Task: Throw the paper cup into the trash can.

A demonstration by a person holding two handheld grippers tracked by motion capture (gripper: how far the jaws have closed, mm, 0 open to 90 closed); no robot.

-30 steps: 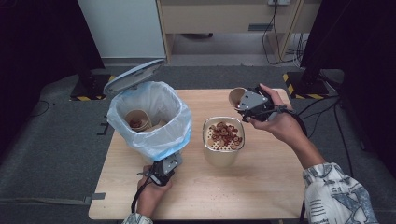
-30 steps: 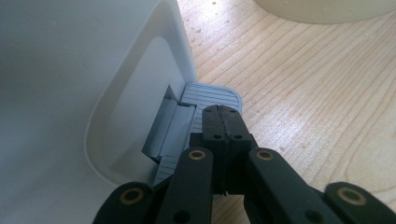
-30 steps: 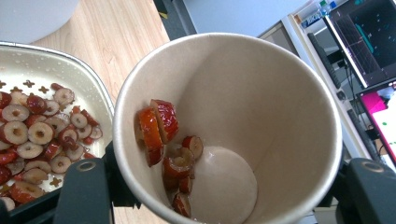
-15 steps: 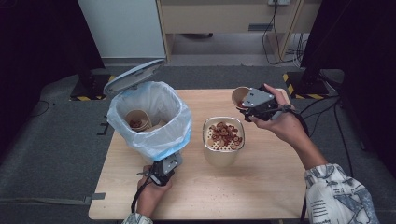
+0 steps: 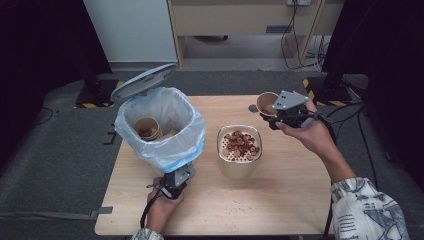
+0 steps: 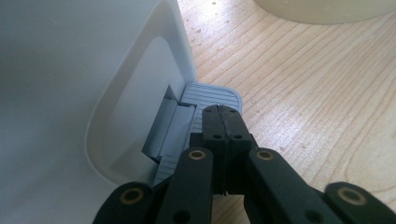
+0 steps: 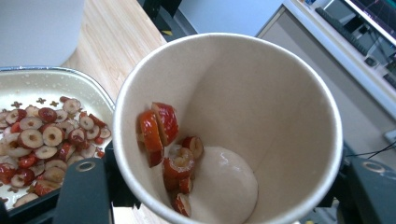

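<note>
Low in the high view, your left tool [image 5: 172, 186] is closed with nothing in it, its tip pressing the pedal [image 6: 205, 100] of the white bin [image 5: 160, 127] on the counter [image 5: 280, 210]. At mid-frame sits the bowl of date slices [image 5: 239, 149]. At upper right, your right tool [image 5: 274, 116] grips the tilted paper cup [image 5: 266, 103], a few slices inside

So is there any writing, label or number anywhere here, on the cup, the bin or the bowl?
None can be read.
Paper cup: plain, no print.
White bin and its liner bag: no label.
Bowl of sliced dried fruit: unmarked.
Monitor at the edge of the right gripper view: coloured lines, too blurred to read.
</note>
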